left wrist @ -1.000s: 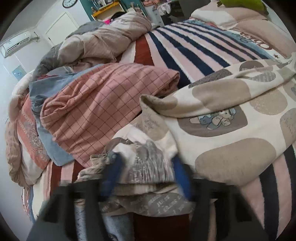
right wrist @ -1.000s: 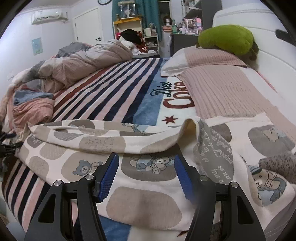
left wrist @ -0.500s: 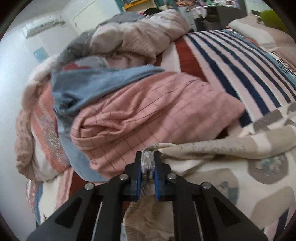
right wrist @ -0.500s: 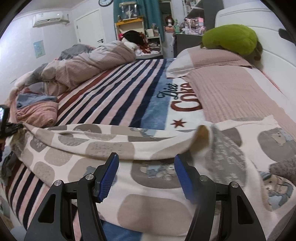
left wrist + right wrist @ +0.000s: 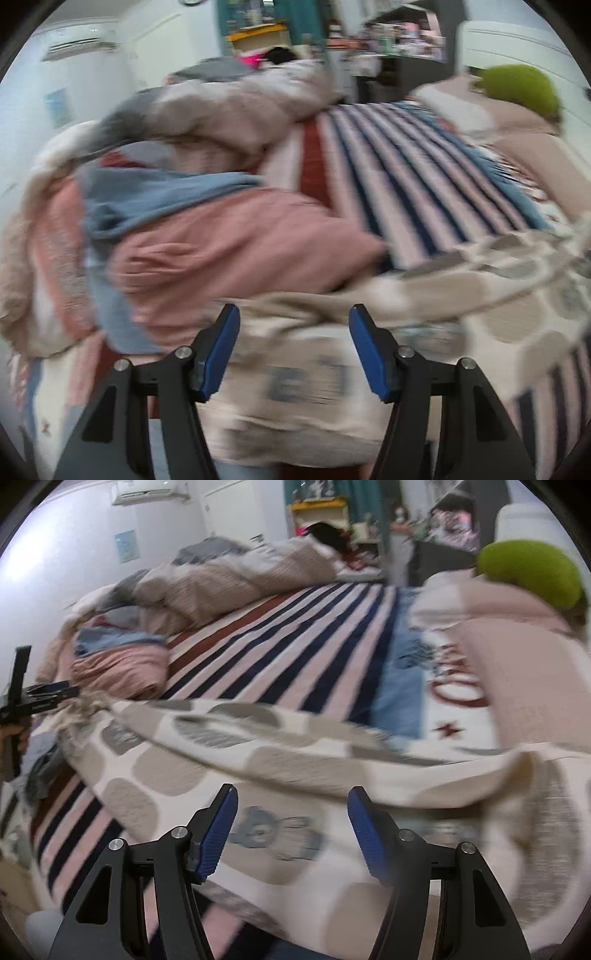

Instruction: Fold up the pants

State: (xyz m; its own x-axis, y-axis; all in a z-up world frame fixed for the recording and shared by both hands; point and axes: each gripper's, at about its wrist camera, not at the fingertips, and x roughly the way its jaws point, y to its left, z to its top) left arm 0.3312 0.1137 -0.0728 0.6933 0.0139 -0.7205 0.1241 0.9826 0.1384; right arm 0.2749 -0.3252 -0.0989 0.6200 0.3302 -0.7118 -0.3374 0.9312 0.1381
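The cream pants (image 5: 295,760) with grey-brown blobs and bear prints lie stretched across the striped bed, folded lengthwise. In the left wrist view the pants (image 5: 480,295) spread from under the jaws to the right. My left gripper (image 5: 293,314) is open just above the waistband end, holding nothing. It also shows at the far left of the right wrist view (image 5: 55,692), beside the bunched waistband (image 5: 88,709). My right gripper (image 5: 291,794) is open and empty, hovering over the middle of the pants.
A pile of pink checked cloth (image 5: 229,251) and blue cloth (image 5: 147,199) lies left of the pants. A rumpled duvet (image 5: 236,579) lies behind. A pink pillow (image 5: 524,664) and green plush (image 5: 528,572) are at the right. The striped blanket (image 5: 295,642) covers the bed.
My left gripper was shut on the waistband half a second ago; now it is open and has let it go. The pants lie flatter and more stretched. The right gripper stayed open.
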